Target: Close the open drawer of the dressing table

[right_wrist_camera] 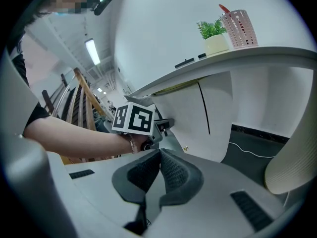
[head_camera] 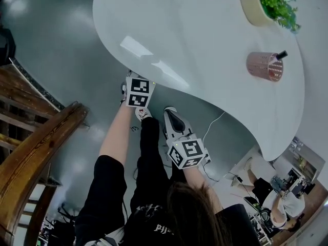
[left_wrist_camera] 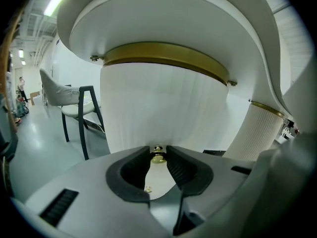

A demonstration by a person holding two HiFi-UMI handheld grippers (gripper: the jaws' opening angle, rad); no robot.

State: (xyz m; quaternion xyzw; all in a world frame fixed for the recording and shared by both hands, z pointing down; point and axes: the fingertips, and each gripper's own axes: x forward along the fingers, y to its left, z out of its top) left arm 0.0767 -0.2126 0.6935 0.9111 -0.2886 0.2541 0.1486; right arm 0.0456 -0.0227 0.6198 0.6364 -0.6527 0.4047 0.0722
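The drawer front is ribbed white, its knob gold.

Each gripper has a pale grey moulded housing and two black jaw pads with fine ribbing. The left gripper carries a marker cube with black square patterns on white faces. The right gripper carries an identical second cube, below and to the right of the marker cube. Below the marker cube are a black short sleeve, a black trouser leg, white lettering on black fabric, and dark hair. A thin bracelet sits just behind the marker cube.
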